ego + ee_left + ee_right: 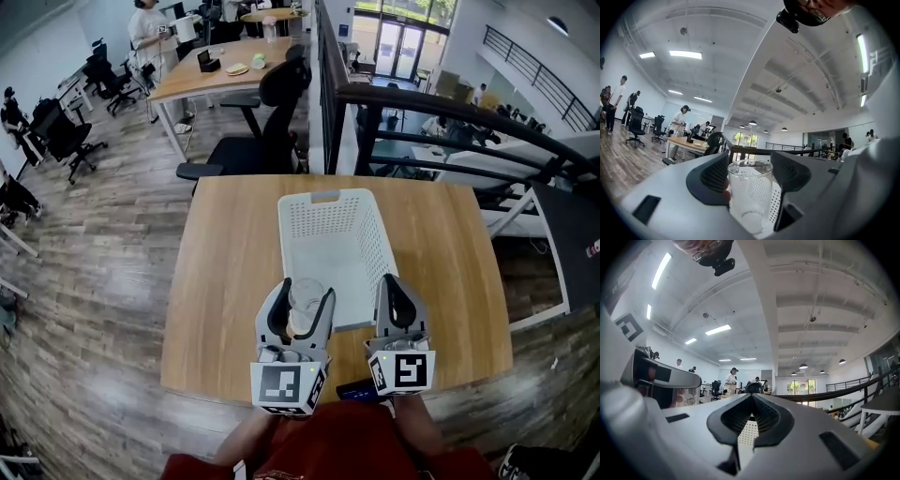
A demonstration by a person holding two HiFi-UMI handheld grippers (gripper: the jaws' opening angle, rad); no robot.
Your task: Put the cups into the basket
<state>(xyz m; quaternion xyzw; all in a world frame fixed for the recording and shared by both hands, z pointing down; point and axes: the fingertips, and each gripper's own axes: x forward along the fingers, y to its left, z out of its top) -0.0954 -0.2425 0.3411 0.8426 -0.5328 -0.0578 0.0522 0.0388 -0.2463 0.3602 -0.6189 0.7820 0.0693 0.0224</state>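
Left tongs (750, 161) around clear cup (750, 197)

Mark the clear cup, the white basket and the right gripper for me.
clear cup (750, 197), left gripper view, middle of its see-through wall.
white basket (333, 267), head view, bare floor inside.
right gripper (751, 398), right gripper view, where its shut jaw tips meet.
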